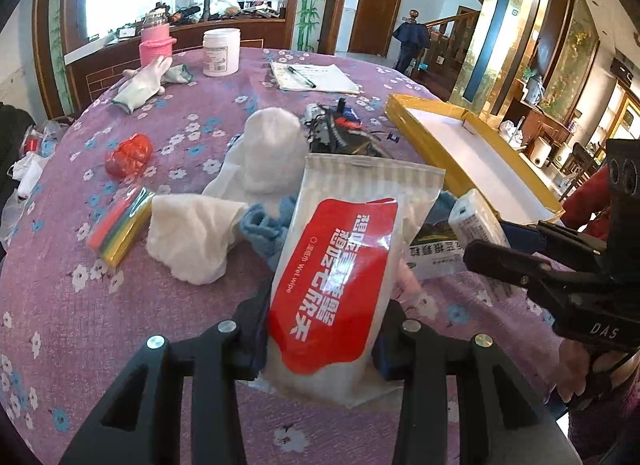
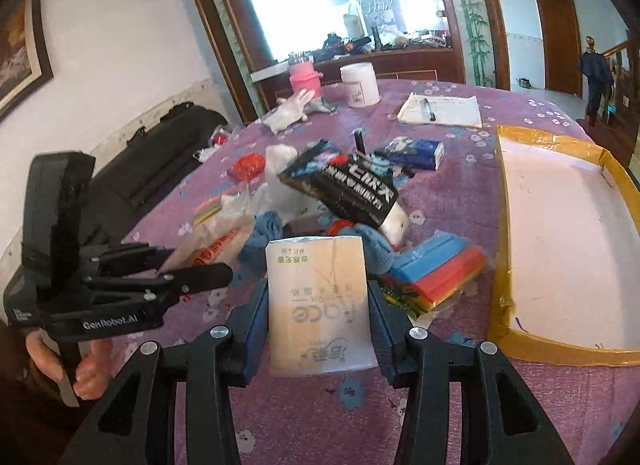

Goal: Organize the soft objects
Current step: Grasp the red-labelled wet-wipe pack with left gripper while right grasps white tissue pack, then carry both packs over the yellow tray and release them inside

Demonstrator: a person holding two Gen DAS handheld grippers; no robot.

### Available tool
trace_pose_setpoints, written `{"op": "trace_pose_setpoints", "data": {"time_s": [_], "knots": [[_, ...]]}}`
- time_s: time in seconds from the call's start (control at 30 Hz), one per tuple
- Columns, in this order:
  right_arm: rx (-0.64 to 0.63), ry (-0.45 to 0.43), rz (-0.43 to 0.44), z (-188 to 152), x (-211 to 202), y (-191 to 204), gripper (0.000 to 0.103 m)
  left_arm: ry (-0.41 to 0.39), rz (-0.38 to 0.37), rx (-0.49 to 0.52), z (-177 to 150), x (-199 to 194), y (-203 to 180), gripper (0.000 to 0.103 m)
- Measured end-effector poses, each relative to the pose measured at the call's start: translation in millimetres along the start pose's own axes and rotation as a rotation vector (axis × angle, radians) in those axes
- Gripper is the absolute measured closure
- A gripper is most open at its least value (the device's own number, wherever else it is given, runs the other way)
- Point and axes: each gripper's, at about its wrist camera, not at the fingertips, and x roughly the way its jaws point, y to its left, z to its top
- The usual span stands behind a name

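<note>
My left gripper (image 1: 320, 341) is shut on a white wet-wipe pack with a red label (image 1: 340, 265), held above the purple flowered tablecloth (image 1: 120, 305). My right gripper (image 2: 318, 305) is shut on a pale tissue pack (image 2: 320, 305); it also shows in the left wrist view (image 1: 476, 221). The left gripper shows at the left of the right wrist view (image 2: 200, 265). A yellow-edged white box lid (image 2: 560, 245) lies at the right. Loose on the cloth are a white cloth (image 1: 196, 237), a blue cloth (image 1: 264, 229) and a white sock (image 1: 268, 153).
A black wipe pack (image 2: 344, 189), coloured sponge packs (image 2: 436, 269) (image 1: 120, 225), a red pouch (image 1: 130, 155), white gloves (image 1: 144, 83), a white jar (image 1: 221, 52), a pink cup (image 1: 157, 45) and a notepad with pen (image 1: 312, 77) lie on the table.
</note>
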Motion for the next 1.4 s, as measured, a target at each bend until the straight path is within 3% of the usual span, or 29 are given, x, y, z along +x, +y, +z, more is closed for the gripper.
{"op": "trace_pose_setpoints", "data": {"time_s": [0.43, 0.73, 1.17, 1.4], "knots": [[0.046, -0.112, -0.035, 22.3, -39.5, -19.9, 0.054, -0.033, -0.010, 0.059, 24.6, -13.3, -29.1, 0.064], [0.096, -0.147, -0.070, 23.4, -57.5, -45.8, 0.054, -0.015, -0.028, 0.099, 45.0, -5.4, -59.4, 0.064], [0.216, -0.211, -0.165, 39.6, -89.8, -109.8, 0.054, 0.044, -0.064, 0.118, 87.9, 30.7, -113.9, 0.064], [0.301, -0.220, -0.229, 70.1, -95.7, -158.7, 0.054, 0.075, -0.071, 0.150, 134.3, 68.2, -155.8, 0.064]]}}
